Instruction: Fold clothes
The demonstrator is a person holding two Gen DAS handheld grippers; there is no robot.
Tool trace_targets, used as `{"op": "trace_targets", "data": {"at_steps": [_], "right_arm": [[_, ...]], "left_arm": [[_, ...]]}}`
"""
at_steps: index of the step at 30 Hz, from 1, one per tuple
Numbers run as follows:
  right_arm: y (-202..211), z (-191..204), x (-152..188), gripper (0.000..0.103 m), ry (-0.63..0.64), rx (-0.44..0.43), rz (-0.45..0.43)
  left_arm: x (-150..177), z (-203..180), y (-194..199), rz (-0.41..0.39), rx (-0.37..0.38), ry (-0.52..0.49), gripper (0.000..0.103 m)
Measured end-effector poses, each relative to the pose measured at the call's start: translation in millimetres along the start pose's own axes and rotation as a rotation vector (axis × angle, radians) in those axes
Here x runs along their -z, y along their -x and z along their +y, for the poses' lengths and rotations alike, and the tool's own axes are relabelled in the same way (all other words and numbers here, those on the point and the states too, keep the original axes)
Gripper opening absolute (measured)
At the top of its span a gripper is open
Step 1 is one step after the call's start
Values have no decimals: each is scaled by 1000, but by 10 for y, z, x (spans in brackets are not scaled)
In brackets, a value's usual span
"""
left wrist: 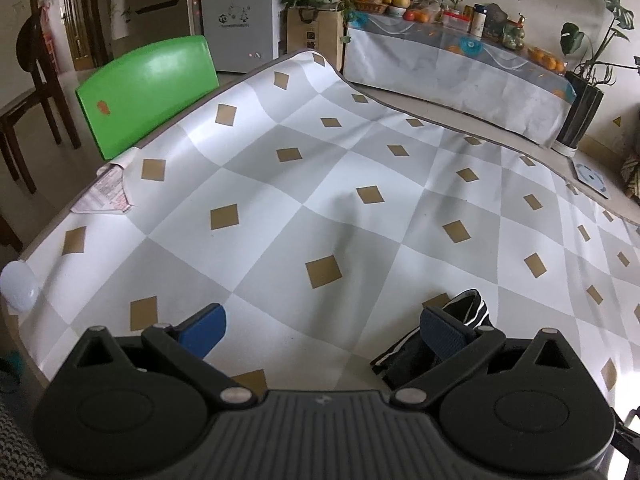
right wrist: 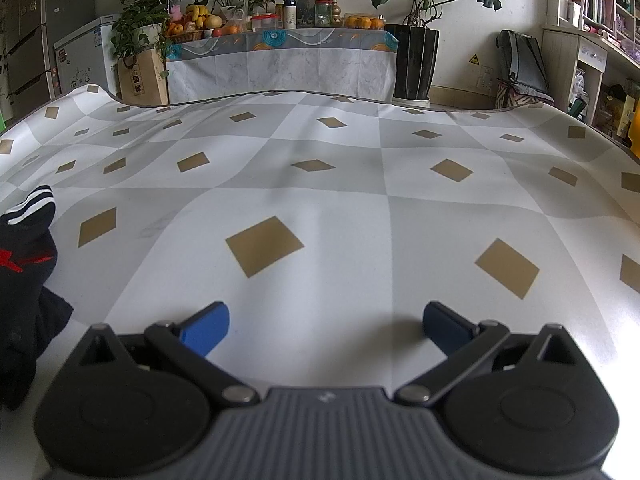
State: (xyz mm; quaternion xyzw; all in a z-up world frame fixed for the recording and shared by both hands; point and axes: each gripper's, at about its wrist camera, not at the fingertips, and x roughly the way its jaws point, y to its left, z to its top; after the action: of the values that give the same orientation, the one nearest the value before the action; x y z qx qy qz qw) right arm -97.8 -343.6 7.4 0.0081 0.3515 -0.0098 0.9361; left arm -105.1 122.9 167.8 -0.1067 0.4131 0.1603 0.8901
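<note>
The left claw [left wrist: 323,330] was held wide apart, nothing between its blue pads, and was poised low over the near edge of the tabletop [left wrist: 360,152]. Its right-hand finger [left wrist: 444,330] was seen overlapping a bunched black garment [left wrist: 472,308] with white stripes at its edge; whether the finger touched the cloth or merely stood in front of it could not be told. The right claw [right wrist: 326,330] was likewise spread wide and empty, hovering above bare checked covering, with the same garment lying crumpled well off to its left at the frame edge, a red mark showing on the black fabric. No fold could be made out in the cloth, so the task was judged to be at its opening step: the garment had not yet been gripped or spread flat. The next move was judged to call for the left claw to be shifted rightward and closed on a hem or corner, and for the right claw to be brought leftward to a second edge, so that the cloth could be drawn out flat. Beyond lay a green chair back [left wrist: 148,92] and a side table with fruit [right wrist: 192,22].
</note>
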Motion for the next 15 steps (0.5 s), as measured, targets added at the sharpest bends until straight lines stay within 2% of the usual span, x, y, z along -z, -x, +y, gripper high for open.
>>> {"op": "trace_targets", "data": {"at_steps": [5, 10, 15], "right_arm": [[4, -1, 0, 103, 0, 0, 0], [-3, -6, 3, 103, 0, 0, 0], [0, 1, 3, 103, 0, 0, 0]], "left_arm": [[-14, 17, -11, 1, 1, -6, 103], [-29, 68, 49, 6, 49, -8, 103], [-9, 93, 255, -42, 88, -39, 103]]}}
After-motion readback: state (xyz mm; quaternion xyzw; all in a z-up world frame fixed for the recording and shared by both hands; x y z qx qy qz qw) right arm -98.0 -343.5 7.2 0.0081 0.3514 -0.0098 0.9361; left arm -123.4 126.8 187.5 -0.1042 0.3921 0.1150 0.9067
